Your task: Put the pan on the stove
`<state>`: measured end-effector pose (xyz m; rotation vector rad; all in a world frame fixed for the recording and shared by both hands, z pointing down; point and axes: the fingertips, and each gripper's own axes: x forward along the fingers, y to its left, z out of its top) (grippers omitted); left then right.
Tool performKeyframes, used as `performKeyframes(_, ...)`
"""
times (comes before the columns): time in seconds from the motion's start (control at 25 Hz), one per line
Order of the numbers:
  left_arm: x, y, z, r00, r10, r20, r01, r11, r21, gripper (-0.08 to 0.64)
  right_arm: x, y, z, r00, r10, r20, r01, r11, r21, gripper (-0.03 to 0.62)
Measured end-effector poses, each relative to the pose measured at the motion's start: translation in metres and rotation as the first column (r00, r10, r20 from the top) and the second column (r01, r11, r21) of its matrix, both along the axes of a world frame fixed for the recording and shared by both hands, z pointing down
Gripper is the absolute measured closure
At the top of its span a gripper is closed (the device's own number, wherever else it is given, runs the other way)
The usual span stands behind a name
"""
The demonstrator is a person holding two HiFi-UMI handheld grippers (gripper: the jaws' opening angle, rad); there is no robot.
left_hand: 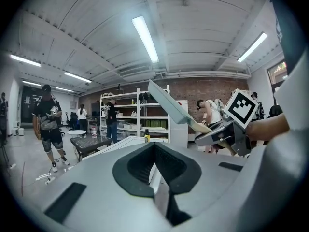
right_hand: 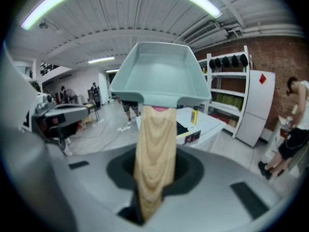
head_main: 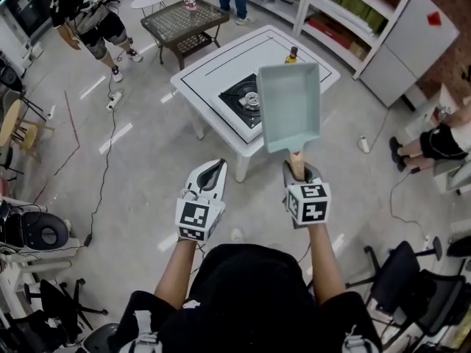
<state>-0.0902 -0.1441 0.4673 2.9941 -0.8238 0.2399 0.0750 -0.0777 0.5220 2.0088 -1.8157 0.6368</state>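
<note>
1. Two hand-held grippers reach out before me in the head view. My right gripper (head_main: 298, 169) is clamped on the pale wooden handle (head_main: 296, 160) of a pale teal rectangular pan (head_main: 291, 105), which is held in the air toward the white square table (head_main: 213, 68). My left gripper (head_main: 212, 169) hangs beside it, jaws together and empty. The black gas stove (head_main: 246, 100) sits on the table, with a small yellow bottle (head_main: 292, 54) near the far edge. I judge the pan should go in level and low, centred over the burner and clear of that bottle, before I loosen my grip. Around the table are grey floor, a trailing black cable (head_main: 110, 145) and a dark lattice-topped side table (head_main: 184, 20), with people standing well apart.

2. Left gripper view: nothing lies between my closed jaws. Beyond them the pan (left_hand: 169, 105) slants upward from the right gripper (left_hand: 217, 132). White shelving (left_hand: 130, 110) stands against a brick wall behind.

3. Right gripper view: the handle (right_hand: 154, 149) fills the gap between the jaws, pinched firmly. The pan (right_hand: 161, 74) rises above the table (right_hand: 205, 122) and the stove (right_hand: 182, 128).
</note>
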Motion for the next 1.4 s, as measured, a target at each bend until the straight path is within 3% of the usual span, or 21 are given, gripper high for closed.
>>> performKeyframes(0.2, -0.004, -0.022, 0.006, 0.998, -0.02, 0.053, 0.018, 0.999, 0.037, 0.535, -0.002, -0.032, 0.002, 0.999, -0.03, 0.012, 0.03, 1.0, 0.002, 0.508)
performKeyframes(0.44, 0.006, -0.038, 0.006, 0.998, -0.061, 0.031, 0.06, 0.998, 0.028, 0.535, 0.006, -0.059, 0.003, 0.996, -0.088, 0.002, 0.088, 0.996, 0.011, 0.508)
performKeyframes(0.8, 0.052, -0.06, 0.005, 0.984, -0.17, 0.048, 0.168, 0.985, 0.047, 0.535, 0.058, -0.093, 0.006, 0.982, -0.187, 0.011, 0.187, 0.982, 0.007, 0.508)
performKeyframes(1.2, 0.09, -0.075, 0.002, 0.937, -0.346, 0.05, 0.343, 0.938, 0.05, 0.535, 0.11, -0.124, 0.014, 0.943, -0.334, 0.012, 0.334, 0.942, -0.024, 0.508)
performKeyframes(1.4, 0.087, -0.079, 0.0, 0.893, -0.445, 0.065, 0.441, 0.895, 0.059, 0.535, 0.12, -0.137, 0.019, 0.917, -0.398, 0.03, 0.399, 0.916, -0.046, 0.508)
